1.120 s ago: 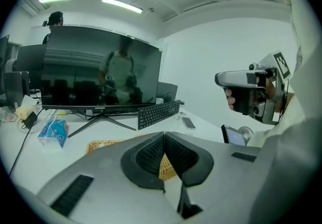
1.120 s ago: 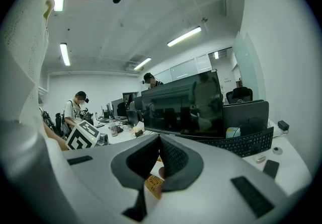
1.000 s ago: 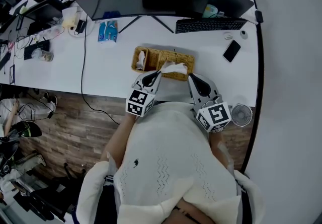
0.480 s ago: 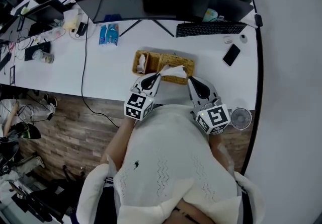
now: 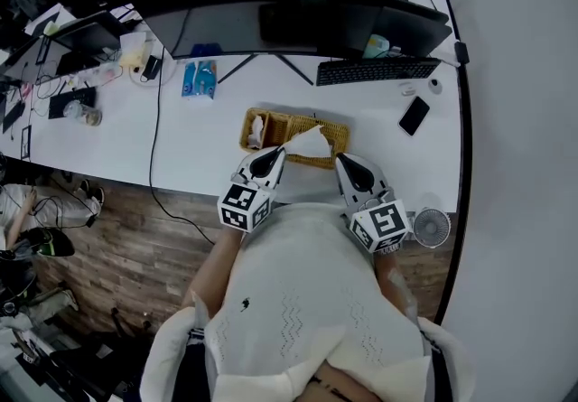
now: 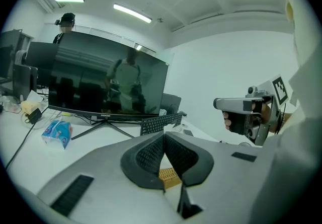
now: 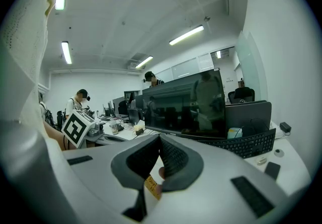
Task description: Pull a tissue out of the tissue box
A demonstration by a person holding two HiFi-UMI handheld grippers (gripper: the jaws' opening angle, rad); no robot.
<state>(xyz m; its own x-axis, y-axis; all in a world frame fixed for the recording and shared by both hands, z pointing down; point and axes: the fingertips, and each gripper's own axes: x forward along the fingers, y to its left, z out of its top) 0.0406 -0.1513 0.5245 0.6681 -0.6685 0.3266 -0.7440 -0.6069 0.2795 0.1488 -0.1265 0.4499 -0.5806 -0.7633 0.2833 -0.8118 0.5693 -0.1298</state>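
A woven wicker tissue box [image 5: 291,126] lies near the front edge of the white desk [image 5: 194,134]. A white tissue [image 5: 310,144] sticks up from its near right part. My left gripper [image 5: 275,153] hovers just short of the box's near side, left of the tissue, jaws shut with nothing in them. My right gripper [image 5: 341,159] is level with it to the tissue's right, also shut and empty. In the left gripper view the closed left gripper [image 6: 164,135] shows a bit of the wicker box [image 6: 168,175] through the gap below the tips. The right gripper [image 7: 159,138] looks the same.
A large monitor [image 5: 271,7] stands at the back, with a keyboard [image 5: 377,71] and a phone [image 5: 414,116] to the right. A blue packet [image 5: 199,79] lies left of the box, and a black cable [image 5: 155,138] runs off the desk's front. A small fan [image 5: 431,227] sits beside my right gripper.
Both grippers have drawn back slightly toward the person and stay shut. The tissue and box have not moved.
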